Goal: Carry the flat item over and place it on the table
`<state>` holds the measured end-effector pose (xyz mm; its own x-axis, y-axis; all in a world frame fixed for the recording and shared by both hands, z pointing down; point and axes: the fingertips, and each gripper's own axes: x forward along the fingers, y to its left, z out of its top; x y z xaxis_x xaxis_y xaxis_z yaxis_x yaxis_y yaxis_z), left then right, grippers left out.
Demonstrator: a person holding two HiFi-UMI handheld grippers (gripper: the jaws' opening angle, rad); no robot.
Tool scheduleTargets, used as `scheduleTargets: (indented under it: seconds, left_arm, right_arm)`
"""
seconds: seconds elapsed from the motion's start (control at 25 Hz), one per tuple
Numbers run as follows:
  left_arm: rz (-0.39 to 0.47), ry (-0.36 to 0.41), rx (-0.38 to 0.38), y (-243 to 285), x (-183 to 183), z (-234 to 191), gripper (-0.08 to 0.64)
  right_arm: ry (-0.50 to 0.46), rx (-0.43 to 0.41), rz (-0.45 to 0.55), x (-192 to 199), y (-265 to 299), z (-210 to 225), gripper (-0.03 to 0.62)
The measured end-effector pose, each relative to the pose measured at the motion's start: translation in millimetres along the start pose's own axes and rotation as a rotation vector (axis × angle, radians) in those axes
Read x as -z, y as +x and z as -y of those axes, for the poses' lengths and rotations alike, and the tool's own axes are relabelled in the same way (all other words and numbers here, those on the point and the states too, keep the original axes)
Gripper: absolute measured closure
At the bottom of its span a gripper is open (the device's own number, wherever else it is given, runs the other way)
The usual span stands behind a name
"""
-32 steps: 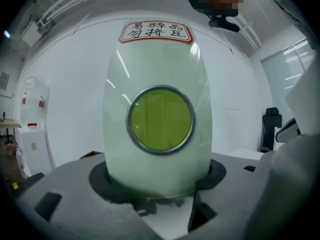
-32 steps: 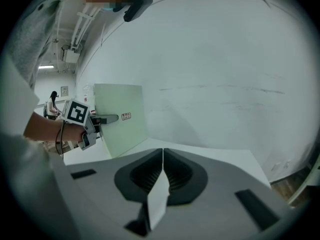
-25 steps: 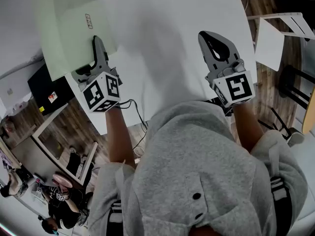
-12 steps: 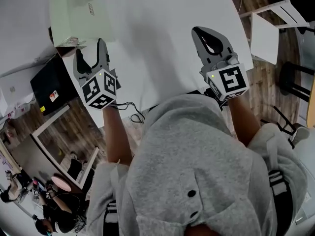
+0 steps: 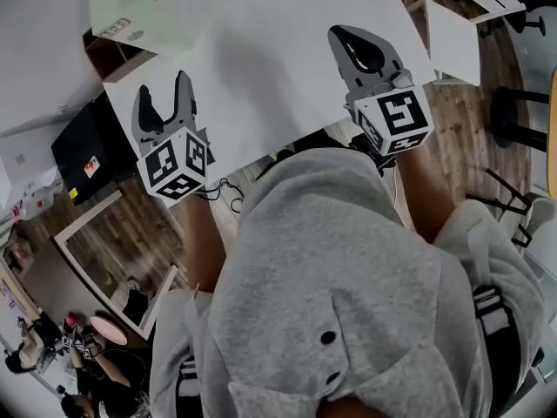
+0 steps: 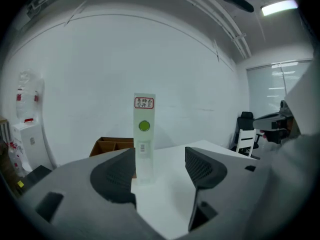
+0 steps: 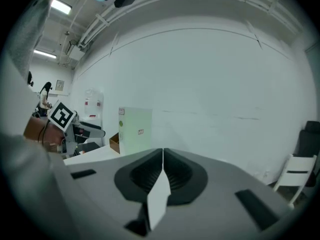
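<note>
The flat item is a pale green folder point(image 5: 130, 7) with labels on its spine. It stands upright on the far left corner of the white table point(image 5: 278, 77). The left gripper view shows the folder point(image 6: 144, 134) edge-on, straight ahead and beyond the jaws. My left gripper point(image 5: 165, 94) is open and empty, hanging over the table's near left edge. My right gripper point(image 5: 357, 46) is shut with nothing in it, over the table's right side. From the right gripper point(image 7: 163, 156) the folder point(image 7: 135, 129) shows to the far left.
An open cardboard box point(image 6: 112, 145) sits behind the folder, off the table's corner. A black case point(image 5: 87, 146) lies on the wooden floor to the left. A white chair point(image 5: 461, 33) stands to the right of the table. Several people are at the lower left.
My left gripper has let go of the green folder and drawn back toward me with its jaws wide. The folder stays standing at the far corner. The right gripper remains shut.
</note>
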<state>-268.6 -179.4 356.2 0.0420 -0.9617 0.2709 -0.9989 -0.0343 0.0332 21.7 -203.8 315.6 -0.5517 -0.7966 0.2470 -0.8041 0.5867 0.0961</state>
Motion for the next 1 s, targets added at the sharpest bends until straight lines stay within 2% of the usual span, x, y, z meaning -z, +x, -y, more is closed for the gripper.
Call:
scheduleTargets:
  seconds: [0.04,0.12,0.16,0.52,1.0]
  left_arm:
    - [0.004,-0.005,-0.001,-8.7,-1.7,2.9,0.257]
    - [0.016,-0.009,-0.025,-26.7,-5.9,4.9,0.499]
    - [0.015,-0.004,-0.031,-34.1,-6.8,6.6,0.522]
    - [0.009,-0.009,0.007,-58.6,-4.1,15.6,0.532]
    - [0.01,-0.001,0.015,-54.4,-5.8,16.0,0.534]
  right_arm:
    - [0.008,0.007,-0.001,0.5,-5.5,-1.9,0.565]
    - [0.024,0.019,-0.001,1.8,-15.5,-6.6,0.565]
    - [0.032,0.025,-0.001,2.6,-20.2,-9.0,0.566]
    - [0.036,0.063,0.017,7.6,-42.5,-24.0,0.566]
    - [0.009,0.081,0.04,-0.5,-43.8,-25.3,0.566]
